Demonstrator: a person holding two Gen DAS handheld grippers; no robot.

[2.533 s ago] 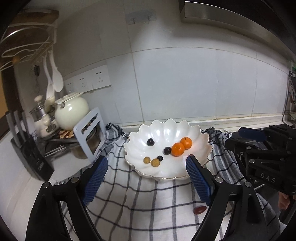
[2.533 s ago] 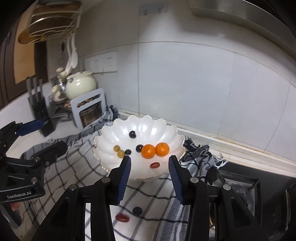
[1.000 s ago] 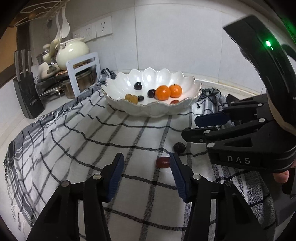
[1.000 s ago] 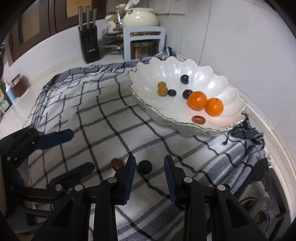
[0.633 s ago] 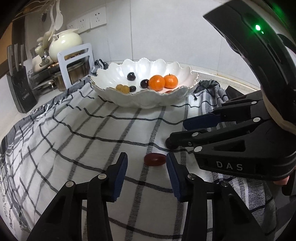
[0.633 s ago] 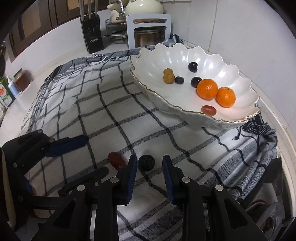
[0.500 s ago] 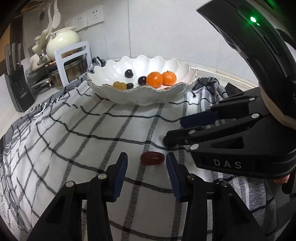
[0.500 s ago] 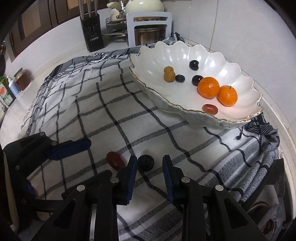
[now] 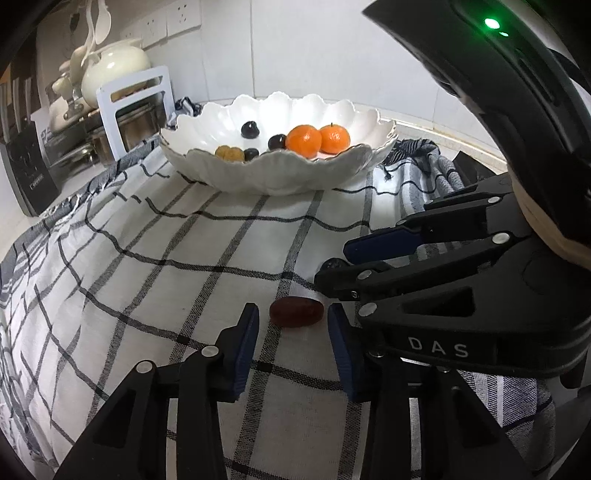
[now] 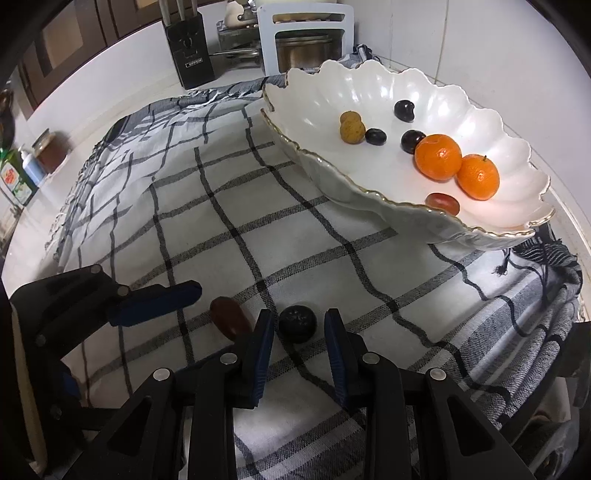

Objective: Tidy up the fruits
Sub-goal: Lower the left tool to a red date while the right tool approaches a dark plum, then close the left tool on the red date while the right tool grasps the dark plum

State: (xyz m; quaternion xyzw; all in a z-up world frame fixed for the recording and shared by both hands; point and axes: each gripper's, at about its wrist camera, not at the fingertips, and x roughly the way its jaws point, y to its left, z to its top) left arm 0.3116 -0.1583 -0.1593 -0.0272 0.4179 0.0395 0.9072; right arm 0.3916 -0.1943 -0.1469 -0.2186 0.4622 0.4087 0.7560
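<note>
In the left wrist view, the left tool (image 9: 291, 321) sits low in the centre of the frame with its blue pads apart, one on each side of a dark red date (image 9: 295, 312) that lies on the checked cloth (image 9: 166, 236). A small gap shows between each pad and the fruit, so the date is bracketed but not clamped. The right tool (image 9: 334, 264) reaches in from the right edge of that frame, just behind the date.

In the right wrist view, the right tool (image 10: 298, 334) is at the bottom centre, pads apart, with a dark round plum (image 10: 297, 324) lying between them on the cloth (image 10: 258, 229); neither pad visibly presses on it. The date (image 10: 231, 319) lies just left of the plum, near the tool's left pad, and the left tool (image 10: 192, 306) comes in from the lower left.

The white scalloped bowl (image 10: 491, 229) stands on the cloth at the upper right of that frame, well apart from both tools. It holds two oranges (image 10: 438, 157), a second date (image 10: 442, 203), three dark plums (image 10: 403, 110) and two small tan fruits (image 10: 352, 129). A black knife block (image 10: 189, 61) stands on the surface at the upper left, beside a white rack (image 10: 306, 26).
</note>
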